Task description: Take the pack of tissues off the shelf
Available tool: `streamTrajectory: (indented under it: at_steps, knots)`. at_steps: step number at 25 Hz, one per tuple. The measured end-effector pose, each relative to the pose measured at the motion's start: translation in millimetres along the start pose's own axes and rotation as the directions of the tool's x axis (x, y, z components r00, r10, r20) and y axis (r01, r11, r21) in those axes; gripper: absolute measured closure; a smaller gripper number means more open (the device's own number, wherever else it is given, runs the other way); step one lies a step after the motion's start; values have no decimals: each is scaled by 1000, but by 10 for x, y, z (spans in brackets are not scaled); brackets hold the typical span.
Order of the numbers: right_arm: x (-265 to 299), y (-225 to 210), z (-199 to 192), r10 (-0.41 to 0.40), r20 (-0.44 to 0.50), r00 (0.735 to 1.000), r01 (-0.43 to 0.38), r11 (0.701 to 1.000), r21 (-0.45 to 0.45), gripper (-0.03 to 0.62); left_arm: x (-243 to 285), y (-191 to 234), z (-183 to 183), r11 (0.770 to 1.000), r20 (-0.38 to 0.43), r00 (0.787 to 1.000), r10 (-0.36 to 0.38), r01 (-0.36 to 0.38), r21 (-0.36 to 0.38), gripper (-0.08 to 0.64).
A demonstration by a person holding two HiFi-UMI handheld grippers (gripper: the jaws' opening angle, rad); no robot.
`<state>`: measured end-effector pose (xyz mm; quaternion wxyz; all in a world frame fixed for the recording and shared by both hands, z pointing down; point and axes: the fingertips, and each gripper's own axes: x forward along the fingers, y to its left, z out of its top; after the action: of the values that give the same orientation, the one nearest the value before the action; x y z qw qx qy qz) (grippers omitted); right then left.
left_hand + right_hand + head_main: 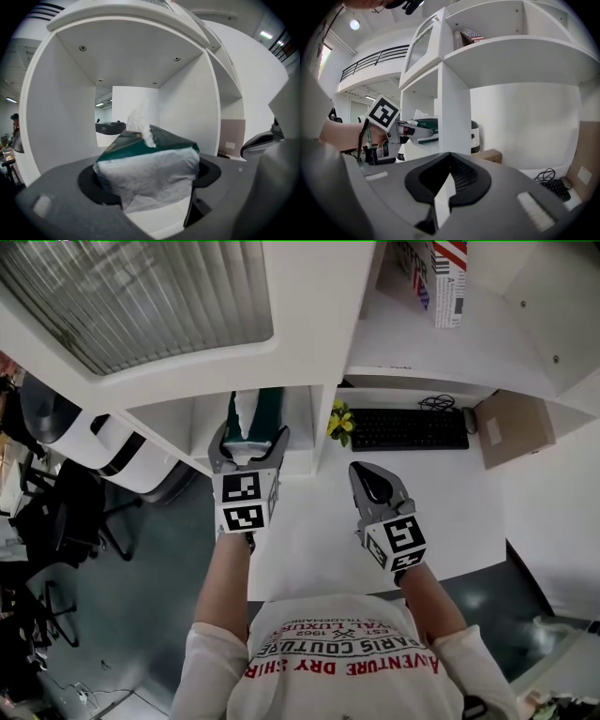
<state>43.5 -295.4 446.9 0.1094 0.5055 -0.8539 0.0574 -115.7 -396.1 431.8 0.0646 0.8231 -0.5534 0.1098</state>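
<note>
Left gripper [148, 187]: jaws set wide, pads against both sides of the pack of tissues [151, 161].
Pack: centre of left gripper view, inside the shelf compartment [58, 117], one tissue sticking up from its top.
Clearance: side walls stand off either side, ceiling well above.
Right gripper [449, 161]: jaws together, empty, over the desk [309, 526] at head view's lower middle.

Pack of tissues [147, 164] sitting mid-compartment between the left gripper's [250, 444] jaws, side walls [61, 126] leaving narrow gaps on both flanks, clear headroom showing above it, upright divider [324, 427] standing between compartment and open desk [309, 517]
</note>
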Motion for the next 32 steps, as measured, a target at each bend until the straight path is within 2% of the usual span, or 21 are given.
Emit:
streamTrajectory:
  at_steps: [5, 10, 14, 18, 25, 32]
  knots:
    - [-141, 68, -35, 11, 0, 1000, -11, 1000, -15, 592, -290, -13, 144, 1000, 71, 997, 25, -26, 9, 140]
    - [-384, 238, -21, 40, 14, 999, -40, 999, -35, 592, -701, -114, 220, 999, 106, 994, 41, -40, -3, 138]
    - [-619, 366, -3, 72, 27, 997, -70, 995, -75, 592, -1060, -279, 261, 999, 137, 990, 24, -20, -26, 137]
    - [-876, 420, -31, 72, 27, 997, -70, 995, -77, 592, -1437, -447, 260, 1000, 152, 988, 22, -20, -13, 137]
    - [-1301, 488, -109, 70, 39, 997, -67, 995, -70, 592, -2021, -799, 32, 1000, 139, 990, 25, -25, 0, 135]
    - [-1686, 583, -162, 98, 56, 994, -94, 993, -72, 592, -2464, -1137, -296, 999, 107, 994, 33, -31, -18, 133]
